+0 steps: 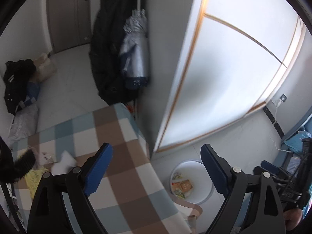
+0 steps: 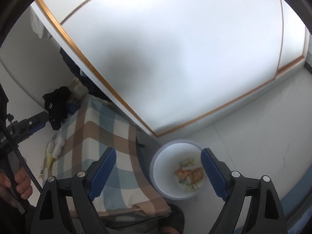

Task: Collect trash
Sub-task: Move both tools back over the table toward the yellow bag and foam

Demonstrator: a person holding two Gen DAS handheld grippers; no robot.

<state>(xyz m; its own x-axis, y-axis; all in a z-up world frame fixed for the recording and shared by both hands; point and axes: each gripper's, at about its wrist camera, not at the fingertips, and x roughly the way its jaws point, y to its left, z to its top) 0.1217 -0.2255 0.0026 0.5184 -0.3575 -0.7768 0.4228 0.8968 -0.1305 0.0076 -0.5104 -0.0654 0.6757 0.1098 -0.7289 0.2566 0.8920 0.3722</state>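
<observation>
A white bin (image 2: 156,167) stands on the floor beside a table under a checked cloth (image 2: 87,136). Orange and yellow wrappers (image 2: 188,174) lie in its bottom. My right gripper (image 2: 159,151) hangs open and empty high above the bin and the table corner. My left gripper (image 1: 156,150) is open and empty too, over the table's edge (image 1: 120,156), with the bin (image 1: 202,200) below to its right. On the cloth lie a crumpled white tissue (image 1: 64,160) and a yellow wrapper (image 1: 36,177). The same tissue (image 2: 58,146) shows at the table's far edge in the right wrist view.
A tall white sliding door (image 1: 224,68) with a wooden frame rises behind the bin. A dark coat (image 1: 105,54) and a folded grey umbrella (image 1: 134,46) hang beside it. A black bag (image 1: 17,81) and a beige box (image 1: 45,66) sit on the floor past the table.
</observation>
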